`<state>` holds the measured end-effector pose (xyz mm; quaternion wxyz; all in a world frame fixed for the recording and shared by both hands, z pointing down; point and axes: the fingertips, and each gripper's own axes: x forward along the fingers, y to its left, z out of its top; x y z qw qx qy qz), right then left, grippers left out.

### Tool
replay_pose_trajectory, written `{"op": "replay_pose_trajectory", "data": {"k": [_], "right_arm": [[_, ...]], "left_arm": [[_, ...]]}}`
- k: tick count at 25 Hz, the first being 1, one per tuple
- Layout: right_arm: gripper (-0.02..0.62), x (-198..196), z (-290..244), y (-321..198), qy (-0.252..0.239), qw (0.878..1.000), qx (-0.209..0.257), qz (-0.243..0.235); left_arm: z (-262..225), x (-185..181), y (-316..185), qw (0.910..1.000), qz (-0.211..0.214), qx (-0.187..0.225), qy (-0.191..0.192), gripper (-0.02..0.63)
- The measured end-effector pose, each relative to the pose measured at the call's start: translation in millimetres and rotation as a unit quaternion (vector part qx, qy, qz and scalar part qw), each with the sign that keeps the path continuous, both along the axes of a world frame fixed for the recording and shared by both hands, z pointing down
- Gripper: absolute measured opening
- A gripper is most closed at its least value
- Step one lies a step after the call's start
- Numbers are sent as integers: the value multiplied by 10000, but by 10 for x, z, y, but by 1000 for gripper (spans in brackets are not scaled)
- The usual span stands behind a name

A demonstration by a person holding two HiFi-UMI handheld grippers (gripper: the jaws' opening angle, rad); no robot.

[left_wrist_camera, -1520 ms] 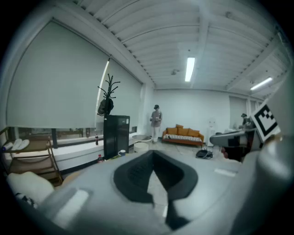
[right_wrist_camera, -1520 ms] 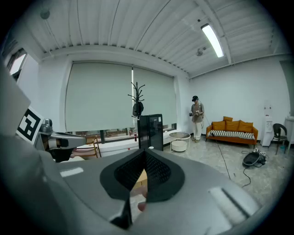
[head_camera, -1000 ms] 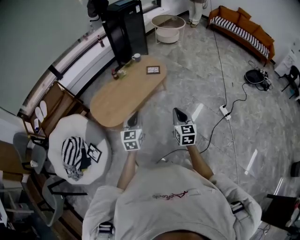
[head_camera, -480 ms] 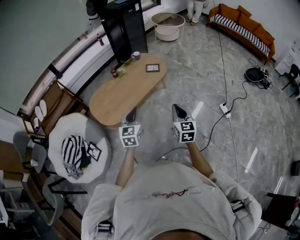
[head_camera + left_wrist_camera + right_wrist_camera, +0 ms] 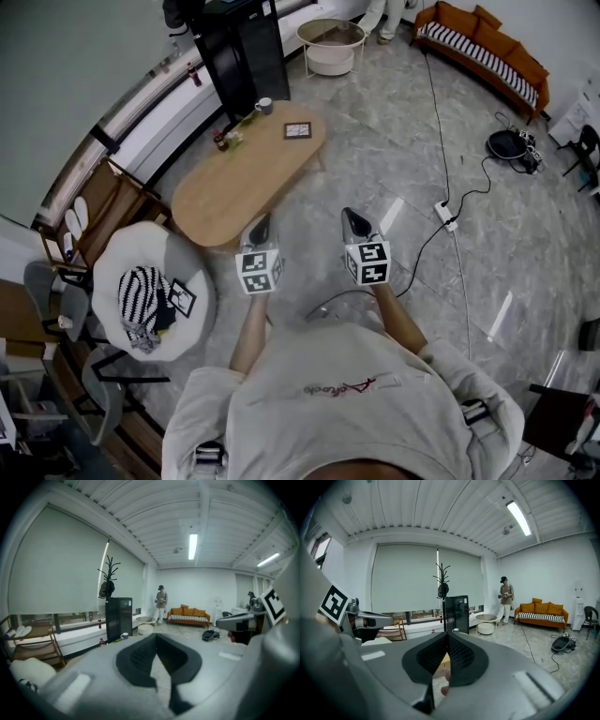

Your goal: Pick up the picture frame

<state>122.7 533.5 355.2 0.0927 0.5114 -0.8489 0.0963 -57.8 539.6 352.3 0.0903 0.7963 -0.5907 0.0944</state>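
The left gripper [image 5: 262, 221] and the right gripper [image 5: 352, 219] point forward side by side, each with its jaws fully together and nothing gripped. Just ahead of the left gripper's tips is the near end of the oval light-wood low table [image 5: 225, 192]. The small dark square picture frame [image 5: 297, 130] sits on the table's far end, well ahead of both grippers. Beyond it, to the left, stand a pale mug [image 5: 264, 105] and a tall black cabinet [image 5: 239, 52].
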Motion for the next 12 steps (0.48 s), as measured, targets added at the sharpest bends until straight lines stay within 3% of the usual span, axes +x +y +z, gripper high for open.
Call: {"op": "replay_pose_trajectory", "data": {"k": [12], "right_arm": [[5, 368, 122, -135, -42, 9999, 32, -132]], "left_arm": [[118, 379, -107, 9999, -150, 20, -25, 3]]}}
